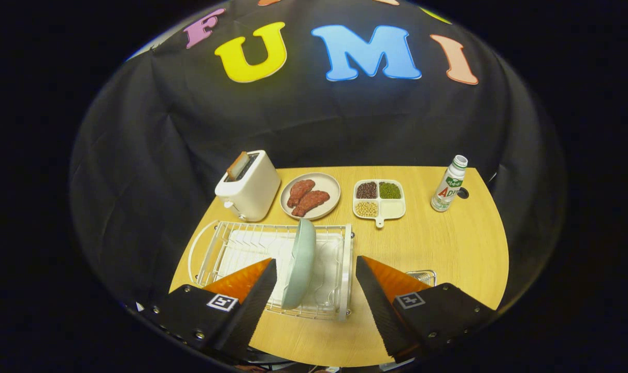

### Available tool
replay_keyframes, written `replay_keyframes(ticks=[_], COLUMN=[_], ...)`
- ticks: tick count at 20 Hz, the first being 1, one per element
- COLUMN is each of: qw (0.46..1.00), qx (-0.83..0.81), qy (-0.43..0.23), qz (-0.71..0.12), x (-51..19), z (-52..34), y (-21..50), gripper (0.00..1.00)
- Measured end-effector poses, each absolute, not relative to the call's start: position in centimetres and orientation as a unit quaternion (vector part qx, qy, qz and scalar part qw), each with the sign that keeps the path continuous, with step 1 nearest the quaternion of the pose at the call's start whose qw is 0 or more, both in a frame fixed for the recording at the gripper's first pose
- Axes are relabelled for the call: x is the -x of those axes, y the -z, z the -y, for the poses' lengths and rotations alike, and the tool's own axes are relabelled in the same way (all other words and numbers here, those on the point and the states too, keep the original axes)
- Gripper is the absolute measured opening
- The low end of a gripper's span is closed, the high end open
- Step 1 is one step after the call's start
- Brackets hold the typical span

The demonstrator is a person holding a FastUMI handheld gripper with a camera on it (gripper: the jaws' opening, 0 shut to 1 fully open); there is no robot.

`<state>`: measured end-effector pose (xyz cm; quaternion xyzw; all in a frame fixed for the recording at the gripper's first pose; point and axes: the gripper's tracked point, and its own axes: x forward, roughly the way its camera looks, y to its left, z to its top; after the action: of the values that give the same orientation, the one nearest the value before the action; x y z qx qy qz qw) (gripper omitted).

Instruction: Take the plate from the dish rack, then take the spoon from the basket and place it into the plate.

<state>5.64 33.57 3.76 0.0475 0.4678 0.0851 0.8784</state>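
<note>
A pale green plate (300,261) stands on edge in the white wire dish rack (231,243) on the wooden table. My gripper (316,267) hangs above the rack, open, and the plate's rim lies between the two fingers, closer to the left finger. Neither finger touches the plate as far as I can see. A small wire basket (422,276) peeks out behind the right finger, beside the rack; its contents are hidden.
Beyond the rack stand a white toaster (249,186) with a slice of bread, a plate of meat (310,196), a divided dish of beans (379,199) and a white bottle (450,184). Bare tabletop (448,243) lies right of the rack.
</note>
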Motion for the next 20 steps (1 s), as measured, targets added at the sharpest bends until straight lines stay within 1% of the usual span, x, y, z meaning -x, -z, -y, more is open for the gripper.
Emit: replay_keyframes(ticks=[2,5,6,7,8,9,12,13,14,15,17,18,20], qw=[0.868,0.855,0.851,0.847,0.844,0.84,0.83,0.824,0.82,0.819,0.81,0.804,0.798], qx=[-0.036,-0.016,-0.01,-0.001,0.002,0.003,0.034,0.036,0.037,0.034,0.048,0.057,0.078], qy=[-0.077,-0.057,-0.049,-0.042,-0.03,-0.024,0.026,0.031,0.044,0.053,0.046,0.043,0.049], qz=[-0.489,-0.515,-0.522,-0.529,-0.535,-0.542,-0.556,-0.564,-0.57,-0.57,-0.582,-0.591,-0.595], x=[-6.5,-7.5,-7.6,-7.7,-7.8,-7.8,-8.4,-8.3,-8.4,-8.7,-8.7,-8.6,-8.8], z=[-34.5,-35.5,-35.7,-35.9,-35.9,-36.3,-35.2,-35.4,-35.2,-35.3,-35.6,-35.7,-36.0], y=[-2.2,-0.1,0.5,1.2,1.7,2.3,4.1,4.1,4.9,4.9,4.7,4.7,4.4], gripper=[0.88,0.86,0.79,0.75,0.75,0.61,0.59,0.24,0.25,0.2,0.2,0.15,0.15])
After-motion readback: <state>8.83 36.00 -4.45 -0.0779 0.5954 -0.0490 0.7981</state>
